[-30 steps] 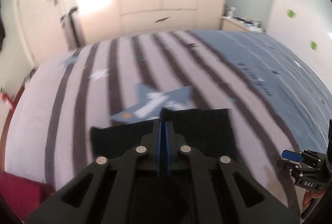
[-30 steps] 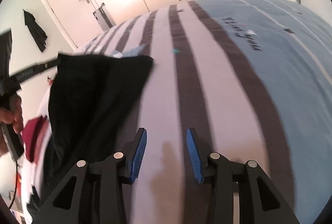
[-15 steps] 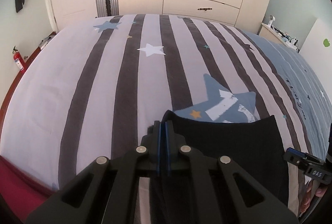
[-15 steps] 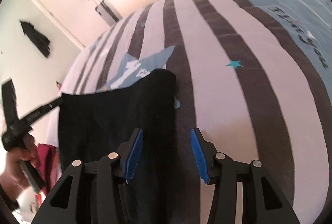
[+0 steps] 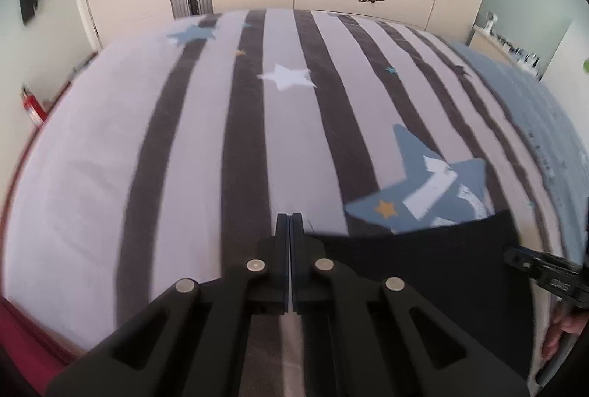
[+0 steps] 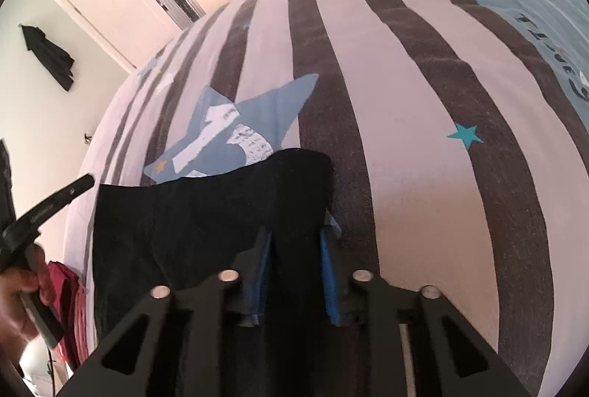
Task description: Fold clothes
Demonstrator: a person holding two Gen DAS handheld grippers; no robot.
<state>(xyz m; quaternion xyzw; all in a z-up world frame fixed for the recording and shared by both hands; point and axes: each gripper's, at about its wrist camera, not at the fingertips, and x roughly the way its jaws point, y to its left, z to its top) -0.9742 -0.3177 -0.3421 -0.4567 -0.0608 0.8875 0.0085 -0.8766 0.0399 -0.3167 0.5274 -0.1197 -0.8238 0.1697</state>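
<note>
Bed: the striped bed (image 5: 206, 146) fills both views, with a big blue star (image 5: 423, 190) printed on it.
Garment: a dark garment (image 6: 206, 213) lies spread on the bed near its front edge; its far edge covers the lower part of the blue star.
Left tool: the left tool (image 5: 291, 218) is pressed together, and the garment's left corner lies at its tips at 6 o'clock; the cloth must be pinched there, but the contact itself is hidden.
Right tool: the right tool (image 6: 294, 238) is closing, and a dark fold of the garment stands between its blue pads (image 6: 327, 271).
Change: a second ago the garment hung in the air and the right tool was spread with nothing in it; now the cloth rests flat on the bed.
Meaning: I judge the laying-out is finished and the first fold can begin once the right corner is gripped.
Left view only: a red object (image 5: 31, 104) at 9 o'clock, by the wall.
Right view only: the hand (image 6: 22, 294) holding the left tool, and pink cloth (image 6: 73, 308) at 8 o'clock.
</note>
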